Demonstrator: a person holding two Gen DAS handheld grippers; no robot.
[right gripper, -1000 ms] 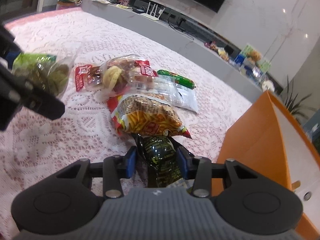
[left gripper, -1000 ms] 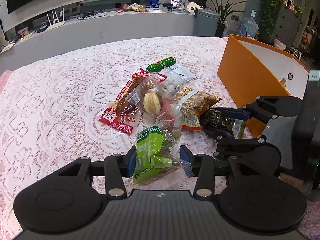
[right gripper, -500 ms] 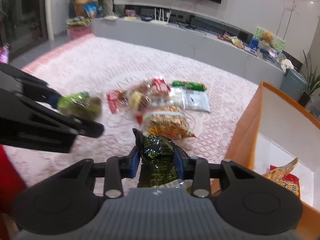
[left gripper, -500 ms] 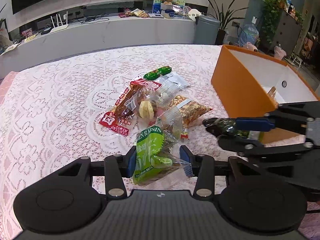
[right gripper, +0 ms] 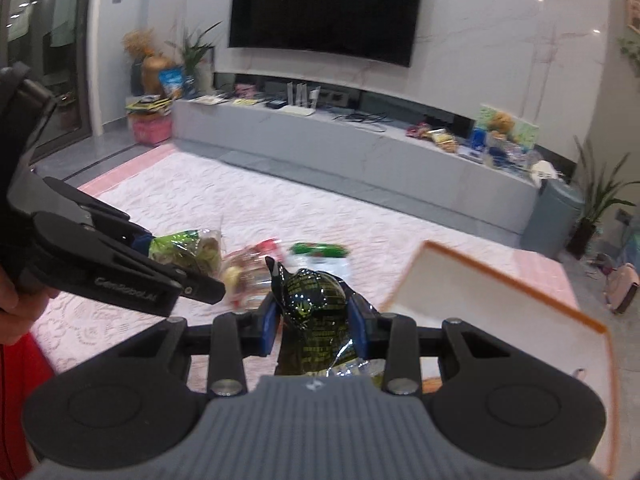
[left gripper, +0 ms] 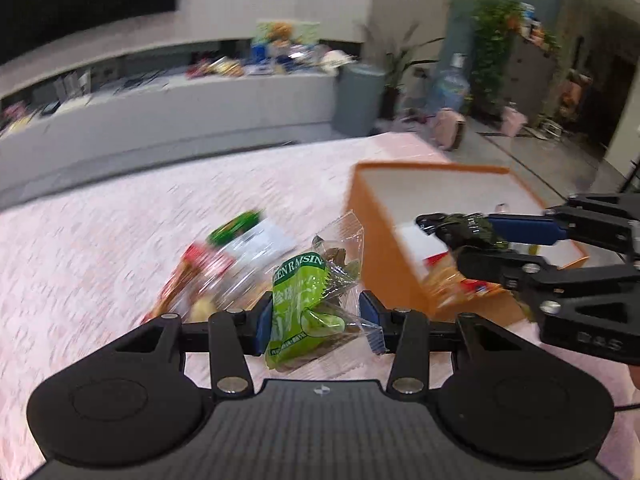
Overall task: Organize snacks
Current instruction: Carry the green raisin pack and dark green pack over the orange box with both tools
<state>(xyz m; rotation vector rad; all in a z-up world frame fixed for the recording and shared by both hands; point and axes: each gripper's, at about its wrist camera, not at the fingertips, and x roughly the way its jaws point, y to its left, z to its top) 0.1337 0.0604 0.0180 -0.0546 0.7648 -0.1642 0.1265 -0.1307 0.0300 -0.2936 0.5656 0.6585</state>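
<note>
Beside the orange box (left gripper: pixel 384 256), the left gripper (left gripper: pixel 318 316) has lifted clear of the tabletop (left gripper: pixel 100 240), fingers pinched on the raisin bag (left gripper: pixel 304 304). Over the box (right gripper: pixel 480 304), the right gripper (right gripper: pixel 314 320) has swung in, fingers clamped on the dark packet (right gripper: pixel 316 304); a drop looks close. The remaining snacks (right gripper: pixel 256 272) lie left of the box.

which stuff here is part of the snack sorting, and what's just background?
Job:
- left gripper shut on green raisin pack
- right gripper shut on dark green-printed packet
- orange box, some snacks already inside
- snack pile left on the pink lace cloth

Background:
- TV
- grey console and its clutter
- potted plant
- grey bin
</note>
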